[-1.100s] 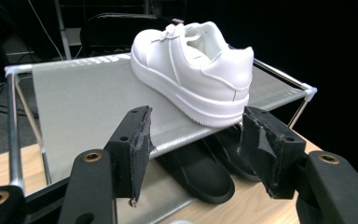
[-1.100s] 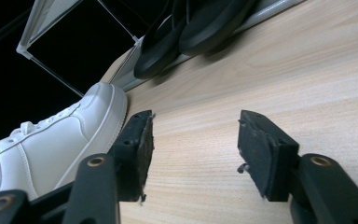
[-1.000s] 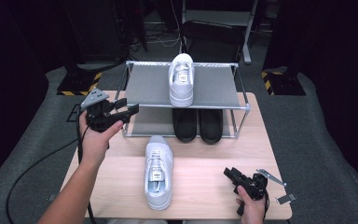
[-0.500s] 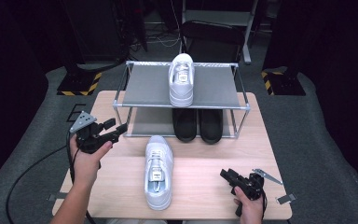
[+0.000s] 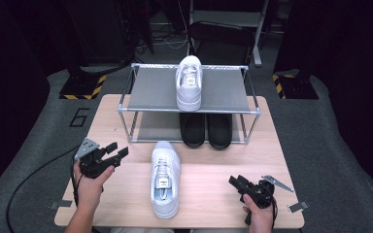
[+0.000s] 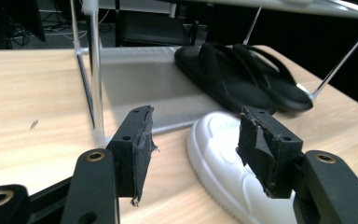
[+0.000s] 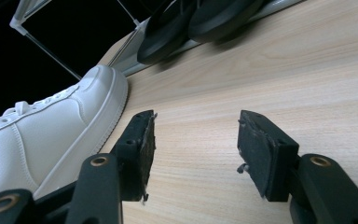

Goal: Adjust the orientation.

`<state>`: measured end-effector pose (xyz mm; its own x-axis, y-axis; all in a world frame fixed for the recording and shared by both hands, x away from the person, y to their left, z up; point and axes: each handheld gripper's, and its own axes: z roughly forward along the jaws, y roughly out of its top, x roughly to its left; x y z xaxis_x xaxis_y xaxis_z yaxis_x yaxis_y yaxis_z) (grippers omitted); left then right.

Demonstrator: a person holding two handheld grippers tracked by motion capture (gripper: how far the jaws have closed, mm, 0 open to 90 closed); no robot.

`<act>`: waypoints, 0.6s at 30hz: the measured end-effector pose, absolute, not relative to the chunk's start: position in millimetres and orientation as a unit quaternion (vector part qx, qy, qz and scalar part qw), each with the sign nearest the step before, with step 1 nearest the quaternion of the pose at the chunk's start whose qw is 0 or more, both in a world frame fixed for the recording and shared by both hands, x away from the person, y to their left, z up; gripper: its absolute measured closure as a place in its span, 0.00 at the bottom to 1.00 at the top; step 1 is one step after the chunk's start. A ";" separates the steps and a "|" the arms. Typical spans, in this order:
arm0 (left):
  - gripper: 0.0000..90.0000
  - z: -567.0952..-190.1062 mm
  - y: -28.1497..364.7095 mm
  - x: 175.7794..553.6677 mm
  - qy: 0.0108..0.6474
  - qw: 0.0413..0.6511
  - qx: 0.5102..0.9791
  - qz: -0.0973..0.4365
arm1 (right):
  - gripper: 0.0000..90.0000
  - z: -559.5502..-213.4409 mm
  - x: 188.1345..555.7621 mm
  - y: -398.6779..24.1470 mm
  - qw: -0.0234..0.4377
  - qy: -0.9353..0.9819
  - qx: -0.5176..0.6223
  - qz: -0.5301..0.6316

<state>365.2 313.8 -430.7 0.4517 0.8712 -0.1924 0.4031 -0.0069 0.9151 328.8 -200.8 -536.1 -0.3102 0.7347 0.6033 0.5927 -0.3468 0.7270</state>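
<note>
**White sneaker on the worktop, both tongs empty**

Going left to right in the high view: the left tongs (image 5: 116, 153) sit low over the left edge of the wooden worktop (image 5: 213, 194), jaws spread apart with nothing between them, pointed toward the toe end of the sneaker. In the left gripper view you can see the toe of that white sneaker (image 6: 223, 163) just past the open jaws, not touching the pads

In the middle, the white sneaker (image 5: 165, 177) lies flat on its sole on the worktop, toe toward the rack, just in front of it and between the two hands. Behind it is the metal shoe rack (image 5: 150, 90) with a matching white sneaker (image 5: 189, 82) on the top shelf and a pair of black flip-flops (image 5: 206, 128) on the bottom shelf, side by side

On the right, the right tongs (image 5: 237, 183) rest near the front right corner of the worktop, well apart from the sneaker. Their jaws have just been opening and stand wide, with only bare wood between them in the right gripper view; the sneaker (image 7: 46, 140) is off to the side of the left jaw there, not gripped
</note>
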 end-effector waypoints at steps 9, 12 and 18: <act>0.51 -468.6 324.5 361.7 0.481 0.516 0.676 0.213 | 0.55 -534.2 329.6 -195.4 0.073 0.586 0.576 0.566; 0.51 -478.8 326.4 361.4 0.487 0.516 0.673 0.209 | 0.57 -532.7 330.3 -193.4 0.077 0.593 0.571 0.563; 0.52 -492.6 327.6 358.8 0.491 0.509 0.673 0.218 | 0.59 -527.8 333.2 -187.7 0.085 0.606 0.559 0.560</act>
<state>358.8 327.6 -492.6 0.4223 0.8827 -0.2064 0.4391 0.0000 0.8985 333.2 -187.7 -527.8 -0.3603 0.7725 0.5229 0.5825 -0.2514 0.7729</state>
